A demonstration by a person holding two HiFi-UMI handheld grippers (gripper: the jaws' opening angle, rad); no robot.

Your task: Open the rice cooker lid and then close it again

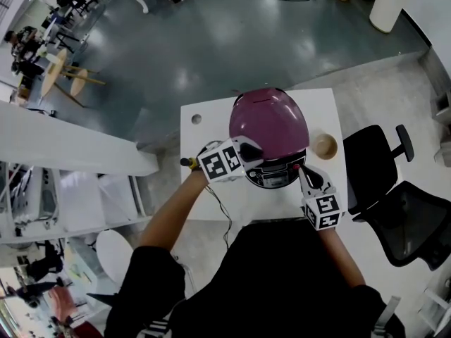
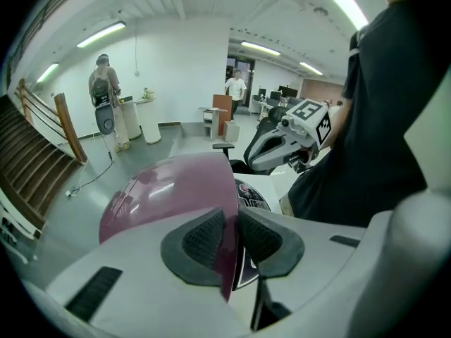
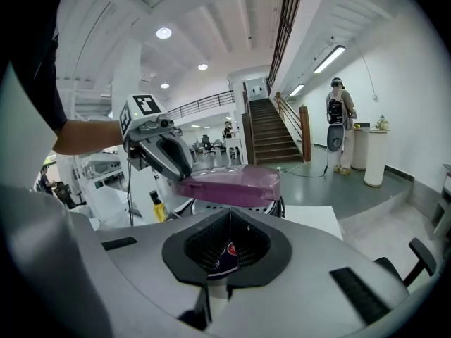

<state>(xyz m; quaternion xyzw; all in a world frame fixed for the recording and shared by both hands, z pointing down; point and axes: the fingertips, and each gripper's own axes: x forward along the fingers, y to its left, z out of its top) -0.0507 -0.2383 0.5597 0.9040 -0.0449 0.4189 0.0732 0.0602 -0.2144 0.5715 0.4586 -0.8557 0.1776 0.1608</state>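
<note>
White table (image 1: 211, 129), left tongs (image 1: 248, 159) gripping raised purple lid (image 1: 269, 122), right tongs (image 1: 299, 171) closed at cooker (image 1: 271, 179) front

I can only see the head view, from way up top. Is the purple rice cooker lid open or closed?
Observer: The right gripper view shows the shiny purple dome-shaped lid lifted, with a gap beneath it.
Operator: Is something holding it up?
Observer: Yes. In the left gripper view, the left claw pinches the lid's edge between its pads.
Operator: What about the other claw?
Observer: Its own view shows the right claw shut, with nothing between its pads.
</note>
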